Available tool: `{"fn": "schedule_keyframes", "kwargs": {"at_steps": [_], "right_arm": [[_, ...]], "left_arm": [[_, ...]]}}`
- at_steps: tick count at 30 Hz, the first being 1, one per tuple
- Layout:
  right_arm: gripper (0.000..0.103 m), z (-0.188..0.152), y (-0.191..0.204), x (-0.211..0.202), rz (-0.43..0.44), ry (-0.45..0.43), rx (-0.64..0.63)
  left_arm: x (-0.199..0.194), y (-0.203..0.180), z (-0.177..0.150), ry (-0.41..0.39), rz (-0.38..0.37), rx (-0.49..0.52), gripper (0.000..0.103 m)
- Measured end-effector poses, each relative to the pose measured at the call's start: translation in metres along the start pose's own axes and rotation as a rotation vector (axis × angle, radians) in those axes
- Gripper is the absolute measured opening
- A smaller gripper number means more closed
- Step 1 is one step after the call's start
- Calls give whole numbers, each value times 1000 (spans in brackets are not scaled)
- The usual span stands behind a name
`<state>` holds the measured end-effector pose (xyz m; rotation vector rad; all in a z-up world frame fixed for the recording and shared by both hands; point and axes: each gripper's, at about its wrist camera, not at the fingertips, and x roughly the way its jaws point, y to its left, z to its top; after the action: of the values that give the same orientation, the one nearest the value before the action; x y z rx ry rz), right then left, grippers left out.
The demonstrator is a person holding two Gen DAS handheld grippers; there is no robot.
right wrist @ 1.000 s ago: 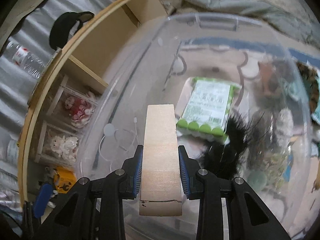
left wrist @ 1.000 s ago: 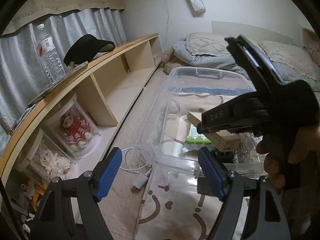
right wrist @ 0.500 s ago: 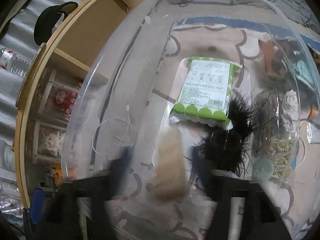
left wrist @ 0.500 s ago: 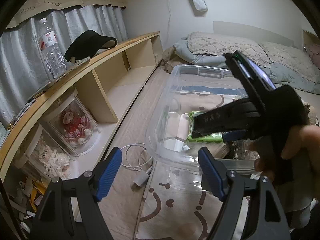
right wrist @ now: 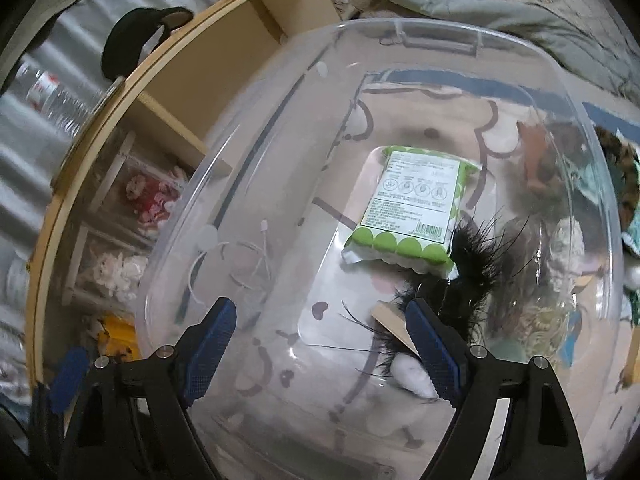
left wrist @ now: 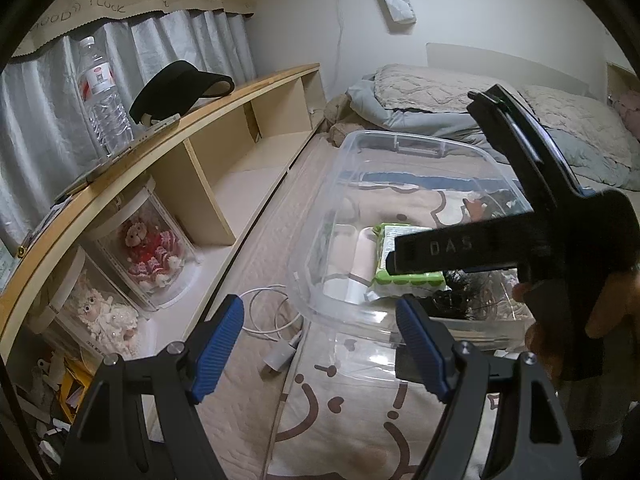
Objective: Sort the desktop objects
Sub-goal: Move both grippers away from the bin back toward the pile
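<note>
The right tool (right wrist: 320, 344) stands spread wide over the clear plastic bin (right wrist: 460, 36) and pinches nothing. Just behind its right finger, a wooden block (right wrist: 390, 320) lies on the bin floor, partly under black feathers (right wrist: 472, 264). A green packet (right wrist: 412, 216) lies flat beyond them. The left tool (left wrist: 320, 344) is also spread and empty, near the bin's front corner, above a white cable (left wrist: 268, 312) on the mat.
</note>
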<state>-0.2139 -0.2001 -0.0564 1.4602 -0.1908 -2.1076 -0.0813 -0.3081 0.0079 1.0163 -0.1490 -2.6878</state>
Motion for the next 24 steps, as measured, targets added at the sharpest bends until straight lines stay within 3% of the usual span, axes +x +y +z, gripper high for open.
{"fn": "schedule_keyframes", "kwargs": {"at_steps": [7,9,11,15,24], "right_arm": [[87,-3,0,-28,-28,-108,-77],[89,-5,-1,-37,-52,-137,-104],[95,-9,-4,-46,-76,-167,-125],[96,-14,-9,-60,-100,-212,-155],[96,-31,-21,-98,-114,-327,-212]], "left_arm": [[-4,-1,1,1,-2,-5,79],[-6,-1,2,2,0,-12,90],[-10,-1,3,-8,-2,-22,94],[-15,-2,6,-10,-11,-38,100],[-30,-16,16,-44,10,-41,101]]}}
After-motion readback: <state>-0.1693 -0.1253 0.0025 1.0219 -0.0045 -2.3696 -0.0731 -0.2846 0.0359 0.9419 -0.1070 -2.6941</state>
